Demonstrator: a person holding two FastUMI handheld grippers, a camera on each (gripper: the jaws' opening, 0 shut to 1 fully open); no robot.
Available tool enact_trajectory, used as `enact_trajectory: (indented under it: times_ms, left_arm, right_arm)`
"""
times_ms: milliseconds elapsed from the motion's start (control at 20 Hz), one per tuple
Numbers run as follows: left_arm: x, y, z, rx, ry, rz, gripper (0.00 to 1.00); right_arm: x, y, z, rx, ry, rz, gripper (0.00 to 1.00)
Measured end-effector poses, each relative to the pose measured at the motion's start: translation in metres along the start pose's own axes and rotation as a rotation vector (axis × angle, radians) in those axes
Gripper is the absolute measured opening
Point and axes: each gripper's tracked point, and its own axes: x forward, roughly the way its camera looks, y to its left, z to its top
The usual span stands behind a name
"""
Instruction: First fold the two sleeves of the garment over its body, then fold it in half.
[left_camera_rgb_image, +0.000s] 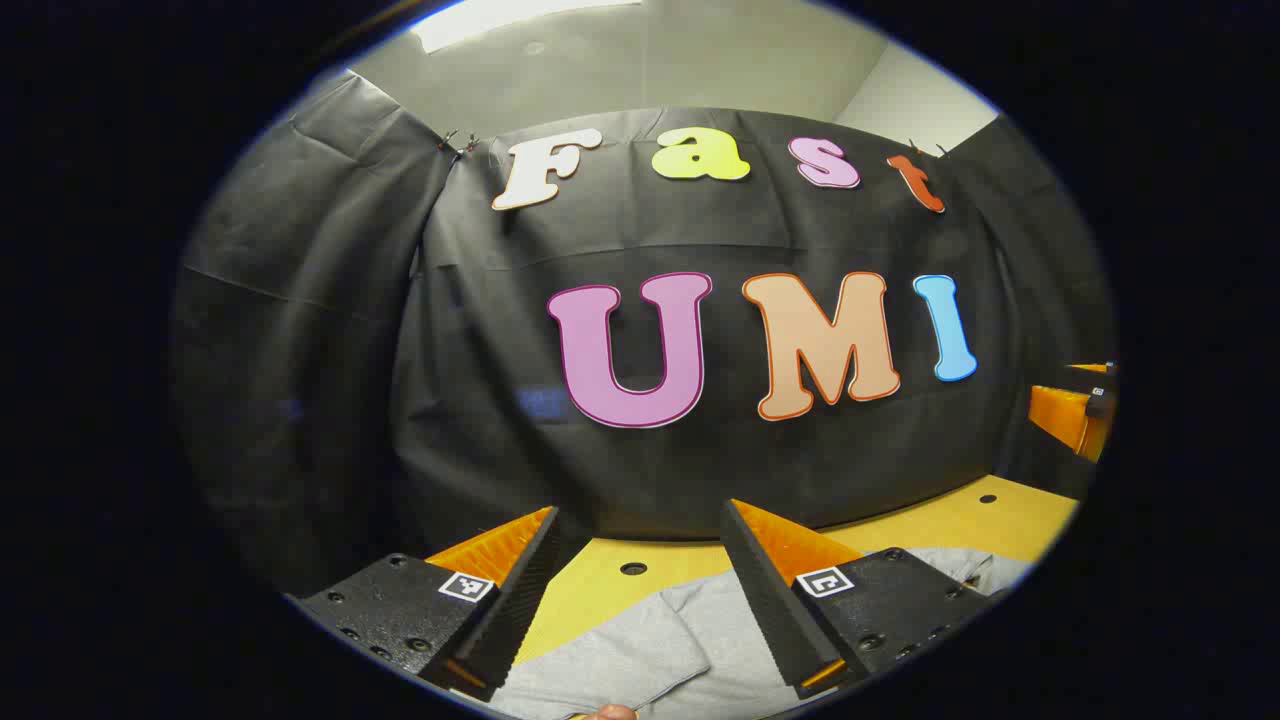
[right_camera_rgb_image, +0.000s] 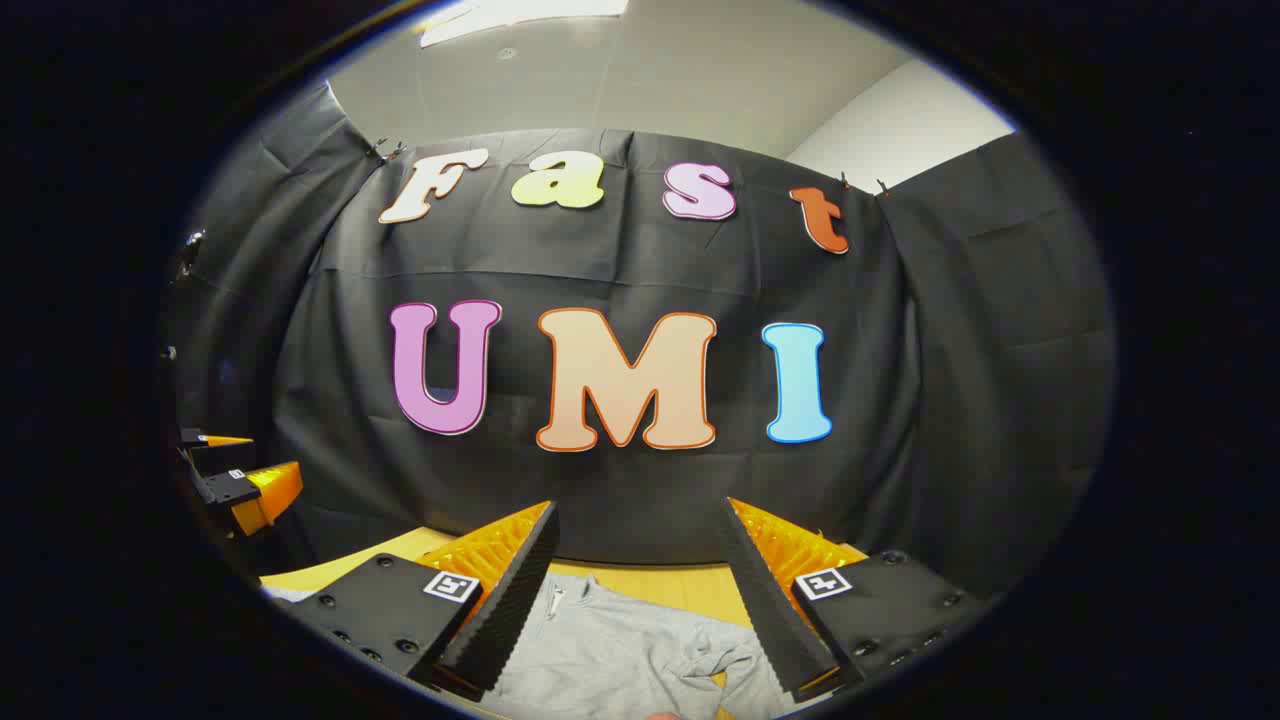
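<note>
1. Garment first: soft light-grey knit garment (left_camera_rgb_image: 650, 650) spread flat on the yellow wooden table (left_camera_rgb_image: 960, 520), low in the left gripper view, directly under and ahead of the left gripper (left_camera_rgb_image: 640, 585).
2. Same grey garment (right_camera_rgb_image: 620, 650) seen in the right gripper view, rumpled, with a zip line near the left finger and a bunched fold, likely a sleeve or cuff, toward the right finger.
3. Left gripper: fingers spread wide apart, nothing between them, hovering above the cloth without touching it as far as can be judged.
4. Right gripper (right_camera_rgb_image: 640, 585): likewise splayed wide and empty, poised above the crumpled part of the garment.
5. Key relation: cloth below and slightly forward of both tools, so the coming move looks like a downward dip, not a reach outward.
6. Long axis of the garment: cannot tell for certain, since just a strip of it shows between each pair of fingers.
7. Nearer tool per sleeve, as a judgement: left gripper over a smooth folded edge, right gripper over the bunched piece; each apparently placed for its own side.
8. Farther off: other gripper at the right edge of the left gripper view (left_camera_rgb_image: 1085, 405), and at the left edge of the right gripper view (right_camera_rgb_image: 240, 485), well apart.
9. Farthest: black cloth wall (left_camera_rgb_image: 330, 350) behind the table's far edge.
</note>
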Motion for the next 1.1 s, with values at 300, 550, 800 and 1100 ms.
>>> enact_trajectory:
  times_ms: [300,550,800,1100]
  left_arm:
    - [0.002,-0.011,0.004,0.012,-0.012,-0.022,0.94]
    - [0.001,-0.012,0.003,0.002,-0.010,-0.028,0.93]
    - [0.002,-0.009,0.003,-0.004,-0.015,-0.022,0.94]
    - [0.002,-0.005,0.002,-0.007,-0.013,-0.014,0.94]
  right_arm:
    - [0.002,0.001,0.000,0.008,-0.005,0.004,0.99]
    - [0.005,0.004,0.006,0.022,-0.015,0.004,0.99]
    - [0.004,0.009,0.003,0.030,-0.005,0.015,1.00]
    - [0.005,0.012,0.003,0.025,-0.009,0.021,0.99]
